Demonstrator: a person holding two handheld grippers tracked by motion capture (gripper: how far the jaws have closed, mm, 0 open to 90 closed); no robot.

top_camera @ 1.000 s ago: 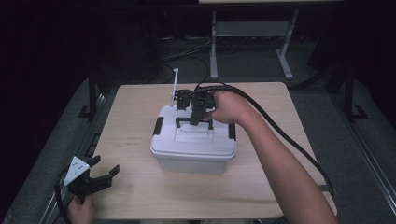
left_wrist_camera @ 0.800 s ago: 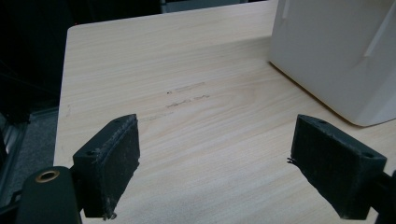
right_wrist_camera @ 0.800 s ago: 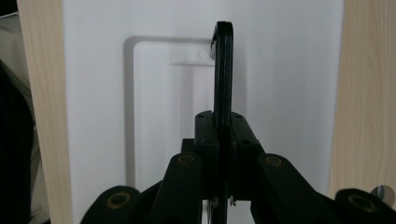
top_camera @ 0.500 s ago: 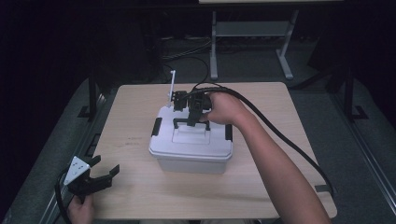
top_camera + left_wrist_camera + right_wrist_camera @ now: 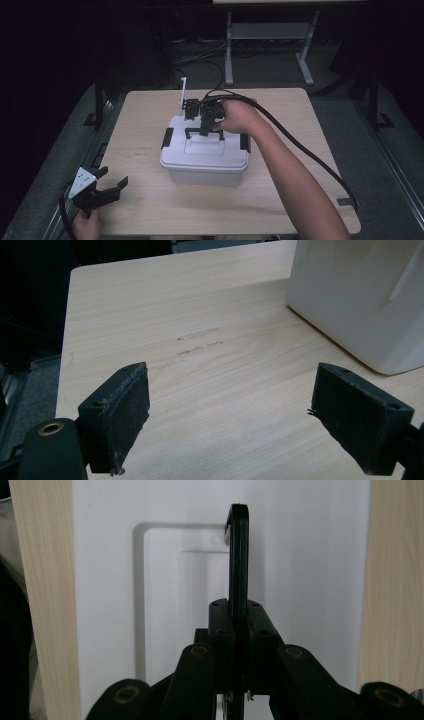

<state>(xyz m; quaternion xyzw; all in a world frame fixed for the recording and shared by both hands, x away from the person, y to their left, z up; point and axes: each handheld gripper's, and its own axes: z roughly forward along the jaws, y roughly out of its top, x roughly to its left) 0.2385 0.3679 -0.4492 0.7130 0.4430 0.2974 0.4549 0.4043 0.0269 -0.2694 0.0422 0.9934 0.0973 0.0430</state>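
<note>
A white lidded plastic box [image 5: 205, 160] stands in the middle of the wooden table [image 5: 145, 115]. Its black carry handle [image 5: 192, 132] is raised off the lid. My right gripper [image 5: 206, 131] reaches in from the far side and is shut on that handle. In the right gripper view the handle [image 5: 238, 555] runs edge-on between the pressed pads of the right gripper [image 5: 239, 610], above the white lid [image 5: 310, 580]. My left gripper [image 5: 112, 181] rests at the table's near left corner, open and holding nothing. In the left gripper view the left gripper [image 5: 232, 375] faces bare wood, with the box [image 5: 360, 295] at the upper right.
Black latches [image 5: 167, 137] [image 5: 245, 142] sit on the box's two ends. A thin white upright piece [image 5: 183, 92] stands behind the box. A thick black cable [image 5: 300, 150] trails from the right gripper over the table's right side. Dark floor and a metal stand [image 5: 265, 35] lie beyond.
The right gripper has shifted slightly toward the near side while keeping hold of the handle. The box and the left gripper have stayed put.
</note>
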